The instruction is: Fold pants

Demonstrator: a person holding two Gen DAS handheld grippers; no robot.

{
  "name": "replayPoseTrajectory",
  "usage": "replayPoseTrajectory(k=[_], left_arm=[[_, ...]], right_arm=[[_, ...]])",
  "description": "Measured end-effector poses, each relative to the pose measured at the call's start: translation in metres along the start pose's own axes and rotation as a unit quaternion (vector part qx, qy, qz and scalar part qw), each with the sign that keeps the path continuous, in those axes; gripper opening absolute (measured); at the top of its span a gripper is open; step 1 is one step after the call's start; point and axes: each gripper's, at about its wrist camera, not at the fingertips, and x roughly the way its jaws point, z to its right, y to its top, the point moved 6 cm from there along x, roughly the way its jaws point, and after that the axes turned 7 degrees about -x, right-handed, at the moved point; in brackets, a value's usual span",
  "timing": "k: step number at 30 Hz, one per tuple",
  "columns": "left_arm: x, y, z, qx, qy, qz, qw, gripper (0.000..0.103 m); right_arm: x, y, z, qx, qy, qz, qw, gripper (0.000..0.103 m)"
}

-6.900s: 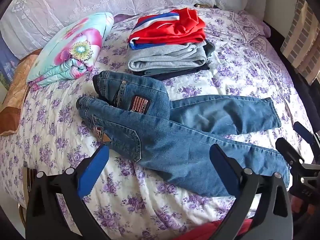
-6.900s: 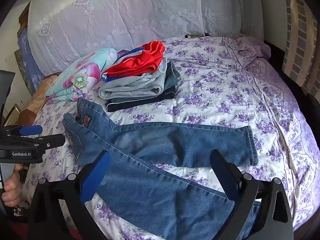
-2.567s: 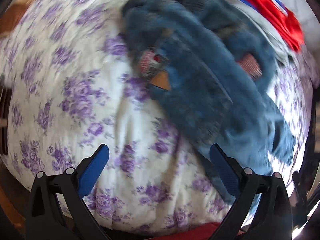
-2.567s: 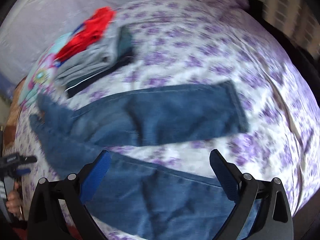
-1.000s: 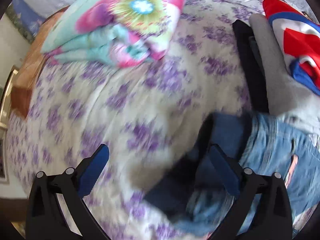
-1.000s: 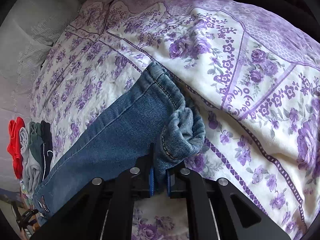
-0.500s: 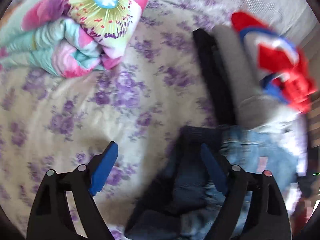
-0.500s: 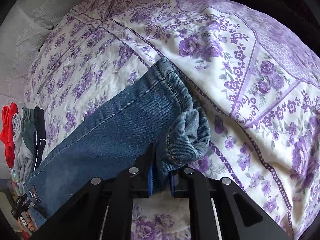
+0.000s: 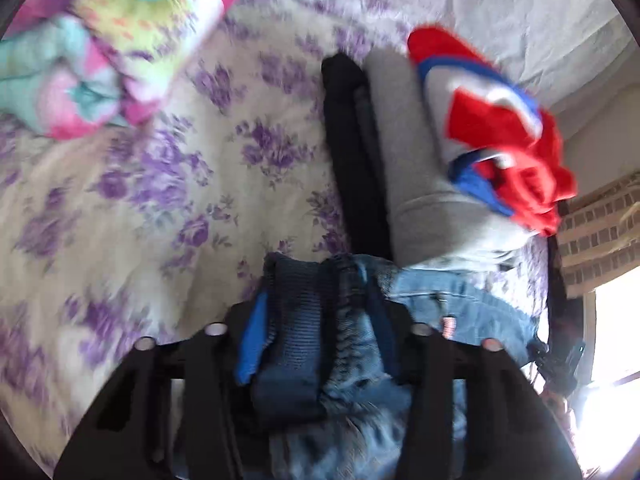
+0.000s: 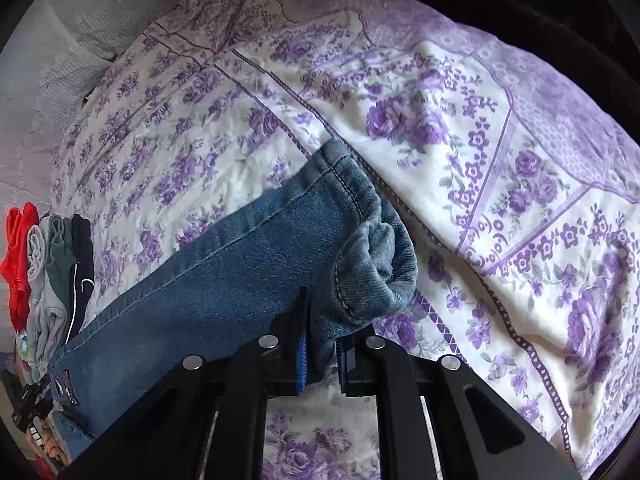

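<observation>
Closest to me on the left side, the left gripper [image 9: 316, 320] is clamped on the bunched waist end of the jeans [image 9: 452, 308], its blue-padded fingers [image 9: 250, 344] squeezed in against a thick wad of dark waistband and lighter denim. That picture is smeared, so I cannot tell exactly which layers of cloth sit between the pads. On the other side, the right gripper [image 10: 320, 356] pinches the far end of the same jeans [image 10: 224, 276] just behind the hem of a leg, its two pads almost together with a fold of denim between them; the cuff [image 10: 376, 264] bulges in a rounded curl just past the fingertips. The pants stretch across the bed between the two tools, lying on the purple-flowered bedspread [image 10: 500, 168]. Just beyond the waist end, touching or nearly touching it, lies a stack of folded clothes [image 9: 404, 148]: a black piece, a grey piece, then a red, white and blue garment [image 9: 504, 132]. Well off to the left of that stack rests a folded quilt [image 9: 100, 48] in pink, teal and yellow. Farthest back, pale bedding [image 9: 460, 4] runs along the head of the bed, and a brick-patterned wall [image 9: 600, 236] shows at the right edge beside bright light.
</observation>
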Motion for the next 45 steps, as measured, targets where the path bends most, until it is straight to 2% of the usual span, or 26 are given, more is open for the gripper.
replayPoseTrajectory(k=[1, 3, 4, 5, 7, 9, 10, 11, 12, 13, 17, 20, 22, 24, 25, 26, 32, 33, 36, 38, 39, 41, 42, 43, 44, 45], left_arm=[[-0.012, -0.001, -0.003, -0.006, 0.031, 0.017, 0.9993, 0.009], [-0.047, -0.009, -0.009, -0.051, -0.004, 0.049, 0.9975, 0.004], [-0.065, -0.011, -0.012, -0.054, 0.004, 0.076, 0.9956, 0.0], [-0.085, -0.013, -0.015, -0.053, 0.02, 0.105, 0.9928, 0.0], [-0.122, -0.016, -0.021, -0.067, 0.022, 0.144, 0.9871, 0.0], [-0.137, -0.016, -0.027, -0.063, 0.032, 0.14, 0.9875, 0.004], [-0.132, -0.013, -0.031, -0.056, 0.071, 0.132, 0.9871, 0.013], [-0.121, -0.011, -0.029, -0.052, 0.094, 0.123, 0.9866, 0.045], [-0.117, -0.012, -0.031, -0.049, 0.103, 0.115, 0.9868, 0.067], [-0.105, -0.011, -0.029, -0.043, 0.102, 0.108, 0.988, 0.07], [-0.046, -0.008, -0.027, -0.012, 0.099, 0.042, 0.9942, 0.071], [-0.006, -0.004, -0.025, 0.018, 0.114, 0.012, 0.9933, 0.071], [0.007, -0.001, -0.024, 0.03, 0.099, -0.004, 0.9947, 0.067], [0.009, -0.002, -0.022, 0.032, 0.052, -0.026, 0.9978, 0.031], [0.006, -0.001, -0.024, 0.025, 0.054, -0.02, 0.998, 0.025], [0.0, -0.002, -0.025, 0.022, 0.056, -0.012, 0.9981, 0.013], [-0.059, -0.027, -0.026, -0.019, 0.008, 0.044, 0.9988, 0.007], [-0.076, -0.032, -0.025, -0.023, 0.01, 0.067, 0.9975, 0.0], [-0.127, -0.034, -0.034, -0.055, -0.006, 0.135, 0.9893, 0.0], [-0.136, -0.025, -0.039, -0.058, 0.012, 0.146, 0.9874, 0.0], [-0.132, -0.02, -0.046, -0.064, 0.042, 0.137, 0.9875, 0.0], [-0.118, -0.023, -0.049, -0.075, 0.035, 0.098, 0.9918, 0.0], [-0.111, -0.027, -0.047, -0.075, 0.032, 0.079, 0.9935, 0.0], [-0.104, -0.035, -0.044, -0.069, 0.047, 0.064, 0.9944, 0.001], [-0.099, -0.042, -0.041, -0.058, 0.057, 0.056, 0.9951, 0.013], [-0.097, -0.049, -0.039, -0.052, 0.06, 0.05, 0.9956, 0.042]], right_arm=[[-0.007, 0.006, -0.004, -0.001, 0.006, 0.014, 1.0, 0.01], [-0.022, 0.021, -0.016, -0.001, 0.028, 0.04, 0.999, 0.01], [-0.027, 0.027, -0.022, -0.009, 0.032, 0.05, 0.998, 0.01], [-0.031, 0.034, -0.029, -0.02, 0.036, 0.057, 0.998, 0.01], [-0.033, 0.044, -0.042, -0.038, 0.045, 0.061, 0.996, 0.01], [-0.024, 0.051, -0.046, -0.052, 0.036, 0.054, 0.996, 0.01], [-0.018, 0.05, -0.043, -0.05, 0.032, 0.047, 0.997, 0.01], [-0.01, 0.049, -0.035, -0.038, 0.029, 0.036, 0.998, 0.01], [-0.003, 0.045, -0.026, -0.02, 0.029, 0.027, 0.999, 0.01], [0.004, 0.039, -0.016, -0.001, 0.031, 0.016, 0.999, 0.01], [0.013, 0.017, 0.0, 0.021, 0.027, -0.016, 0.999, 0.01], [0.011, 0.007, 0.006, 0.018, 0.029, -0.029, 0.999, 0.011], [0.01, 0.001, 0.008, 0.02, 0.031, -0.033, 0.999, 0.013], [0.009, -0.002, 0.009, 0.017, 0.028, -0.03, 0.999, 0.013], [0.007, -0.003, 0.008, 0.015, 0.025, -0.026, 0.999, 0.013], [0.005, -0.003, 0.007, 0.013, 0.023, -0.02, 0.999, 0.013], [-0.02, 0.016, -0.008, -0.007, 0.032, 0.031, 0.999, 0.01], [-0.024, 0.021, -0.011, -0.009, 0.038, 0.041, 0.998, 0.01], [-0.031, 0.038, -0.029, -0.034, 0.054, 0.06, 0.996, 0.01], [-0.015, 0.048, -0.039, -0.066, 0.042, 0.047, 0.996, 0.01], [0.001, 0.051, -0.041, -0.08, 0.029, 0.029, 0.996, 0.011], [0.022, 0.051, -0.034, -0.081, 0.008, -0.017, 0.997, 0.024], [0.022, 0.05, -0.031, -0.072, 0.006, -0.022, 0.997, 0.03], [0.016, 0.048, -0.029, -0.062, 0.018, -0.015, 0.998, 0.035], [0.006, 0.044, -0.027, -0.057, 0.029, -0.006, 0.998, 0.037], [-0.005, 0.039, -0.025, -0.058, 0.034, 0.003, 0.998, 0.041]])
